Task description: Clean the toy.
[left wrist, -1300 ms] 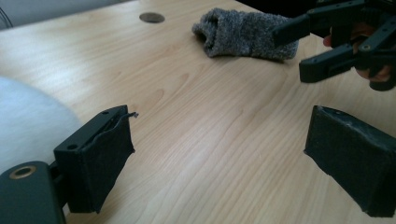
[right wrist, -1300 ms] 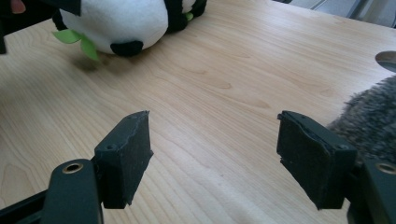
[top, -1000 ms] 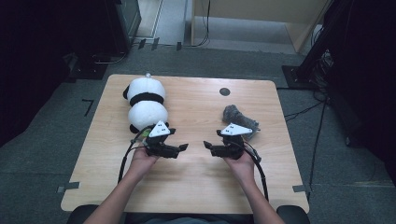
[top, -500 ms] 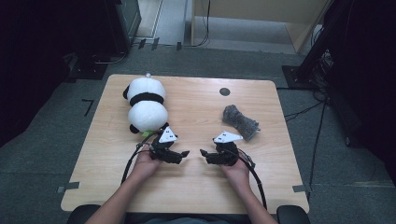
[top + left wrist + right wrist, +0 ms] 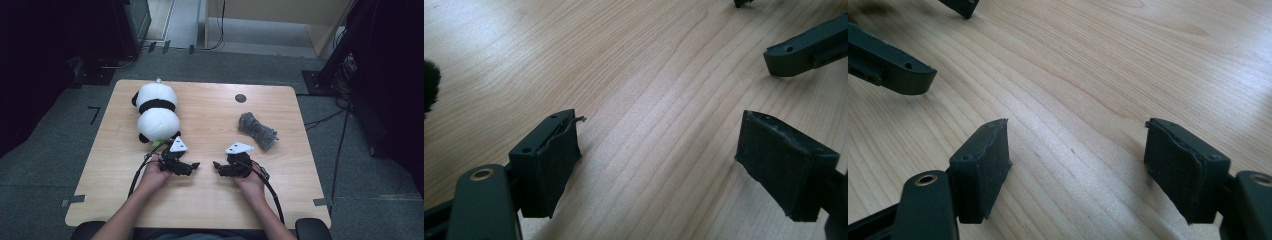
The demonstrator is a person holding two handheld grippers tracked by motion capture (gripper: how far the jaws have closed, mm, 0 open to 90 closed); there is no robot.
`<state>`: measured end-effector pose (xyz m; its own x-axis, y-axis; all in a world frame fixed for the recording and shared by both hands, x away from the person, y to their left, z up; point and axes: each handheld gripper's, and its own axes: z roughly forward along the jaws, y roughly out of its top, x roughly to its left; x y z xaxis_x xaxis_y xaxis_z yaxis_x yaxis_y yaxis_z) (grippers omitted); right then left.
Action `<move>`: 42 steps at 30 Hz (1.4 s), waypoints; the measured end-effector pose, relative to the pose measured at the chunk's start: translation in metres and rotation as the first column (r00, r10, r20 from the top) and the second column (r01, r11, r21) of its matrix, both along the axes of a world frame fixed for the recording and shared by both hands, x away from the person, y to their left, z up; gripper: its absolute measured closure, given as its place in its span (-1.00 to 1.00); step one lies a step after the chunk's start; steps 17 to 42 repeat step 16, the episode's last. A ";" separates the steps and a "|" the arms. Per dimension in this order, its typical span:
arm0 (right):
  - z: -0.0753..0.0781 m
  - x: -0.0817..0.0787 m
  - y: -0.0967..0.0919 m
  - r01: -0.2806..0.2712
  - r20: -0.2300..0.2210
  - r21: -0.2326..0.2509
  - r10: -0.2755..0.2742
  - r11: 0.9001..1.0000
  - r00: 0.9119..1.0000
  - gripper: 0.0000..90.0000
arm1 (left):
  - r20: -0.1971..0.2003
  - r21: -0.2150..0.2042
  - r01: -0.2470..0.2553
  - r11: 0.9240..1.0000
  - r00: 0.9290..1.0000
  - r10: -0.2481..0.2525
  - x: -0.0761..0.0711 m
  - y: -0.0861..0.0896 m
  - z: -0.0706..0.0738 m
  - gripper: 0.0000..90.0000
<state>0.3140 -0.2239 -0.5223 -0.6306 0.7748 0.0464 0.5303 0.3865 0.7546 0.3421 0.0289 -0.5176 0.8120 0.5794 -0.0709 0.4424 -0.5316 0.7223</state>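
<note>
Both claws rest low over the table [image 5: 210, 200], jaws spread wide with only bare wood between them. The left gripper [image 5: 192, 165] points toward three o'clock, the right gripper [image 5: 217, 165] toward nine, tips facing and near each other. The panda [image 5: 155, 111] lies at eleven o'clock from the left gripper; the grey bundle [image 5: 257, 130] at one o'clock from the right.

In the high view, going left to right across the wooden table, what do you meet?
Black-and-white plush panda → left gripper with open black jaws → right gripper, also open → small round dark mark on the tabletop → grey fuzzy bundle of cloth, all on the light wooden table.
</note>
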 end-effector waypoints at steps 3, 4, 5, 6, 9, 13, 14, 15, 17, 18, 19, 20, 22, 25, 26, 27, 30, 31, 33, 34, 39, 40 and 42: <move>0.000 0.000 0.001 0.009 0.003 -0.011 -0.009 1.000 1.000 -0.41 | -0.011 -0.011 0.001 1.000 1.000 -0.001 0.001 0.001 0.000 -0.62; 0.000 0.000 0.001 0.005 0.007 -0.020 -0.005 1.000 1.000 -0.43 | -0.015 -0.017 -0.001 1.000 1.000 0.001 0.001 0.002 0.000 -0.62; 0.000 -0.001 0.002 0.002 0.007 -0.023 -0.002 1.000 1.000 -0.45 | -0.019 -0.020 0.000 1.000 1.000 0.000 0.002 0.002 0.000 -0.62; 0.000 -0.001 0.002 0.001 0.006 -0.022 0.000 1.000 1.000 -0.45 | -0.020 -0.023 -0.001 1.000 1.000 0.000 0.002 0.003 0.000 -0.62; 0.000 0.000 0.002 0.000 0.006 -0.024 0.000 1.000 1.000 -0.49 | -0.024 -0.029 -0.003 1.000 1.000 0.002 0.002 0.003 0.000 -0.62; -0.001 0.000 0.003 -0.012 -0.003 -0.035 0.012 0.999 1.000 -0.64 | -0.031 -0.037 -0.004 0.999 1.000 0.003 0.003 0.004 0.000 -0.62; -0.001 0.000 0.003 -0.010 -0.004 -0.037 0.010 0.999 1.000 -0.67 | -0.029 -0.035 -0.004 0.999 1.000 0.003 0.003 0.004 0.000 -0.62; -0.001 0.000 0.003 -0.006 -0.005 -0.039 0.006 0.999 1.000 -0.69 | -0.025 -0.032 -0.004 0.999 1.000 0.004 0.002 0.004 0.000 -0.62; -0.001 0.001 0.003 -0.003 -0.007 -0.039 0.003 0.999 1.000 -0.70 | -0.023 -0.028 -0.004 1.000 1.000 0.003 0.002 0.003 0.000 -0.62; -0.001 0.001 0.003 -0.003 -0.007 -0.039 0.003 0.999 1.000 -0.70 | -0.023 -0.028 -0.004 1.000 1.000 0.003 0.002 0.003 0.000 -0.62; -0.001 0.001 0.003 -0.003 -0.007 -0.039 0.003 0.999 1.000 -0.70 | -0.023 -0.028 -0.004 1.000 1.000 0.003 0.002 0.003 0.000 -0.62; -0.001 0.001 0.003 -0.003 -0.007 -0.039 0.003 0.999 1.000 -0.70 | -0.023 -0.028 -0.004 1.000 1.000 0.003 0.002 0.003 0.000 -0.62; -0.001 0.001 0.003 -0.003 -0.007 -0.039 0.003 0.999 1.000 -0.70 | -0.023 -0.028 -0.004 1.000 1.000 0.003 0.002 0.003 0.000 -0.62; -0.001 0.001 0.003 -0.003 -0.007 -0.039 0.003 0.999 1.000 -0.70 | -0.023 -0.028 -0.004 1.000 1.000 0.003 0.002 0.003 0.000 -0.62; -0.001 0.001 0.003 -0.003 -0.007 -0.039 0.003 0.999 1.000 -0.70 | -0.023 -0.028 -0.004 1.000 1.000 0.003 0.002 0.003 0.000 -0.62; -0.001 0.001 0.003 -0.003 -0.007 -0.039 0.003 0.999 1.000 -0.70 | -0.023 -0.028 -0.004 1.000 1.000 0.003 0.002 0.003 0.000 -0.62; -0.001 0.001 0.003 -0.003 -0.007 -0.039 0.003 0.999 1.000 -0.70 | -0.023 -0.028 -0.004 1.000 1.000 0.003 0.002 0.003 0.000 -0.62; -0.001 0.001 0.003 -0.003 -0.007 -0.039 0.003 0.999 1.000 -0.70 | -0.023 -0.028 -0.004 1.000 1.000 0.003 0.002 0.003 0.000 -0.62; -0.001 0.001 0.003 -0.003 -0.007 -0.039 0.003 0.999 1.000 -0.70 | -0.023 -0.028 -0.004 1.000 1.000 0.003 0.002 0.003 0.000 -0.62; -0.001 0.001 0.003 -0.003 -0.007 -0.039 0.003 0.999 1.000 -0.70 | -0.023 -0.028 -0.004 1.000 1.000 0.003 0.002 0.003 0.000 -0.62; -0.001 0.001 0.003 -0.003 -0.007 -0.039 0.003 0.999 1.000 -0.70 | -0.023 -0.028 -0.004 1.000 1.000 0.003 0.002 0.003 0.000 -0.62; -0.001 0.001 0.003 -0.003 -0.007 -0.039 0.003 0.999 1.000 -0.70 | -0.023 -0.028 -0.004 1.000 1.000 0.003 0.002 0.003 0.000 -0.62; -0.001 0.001 0.003 -0.003 -0.007 -0.039 0.003 0.999 1.000 -0.70 | -0.023 -0.028 -0.004 1.000 1.000 0.003 0.002 0.003 0.000 -0.62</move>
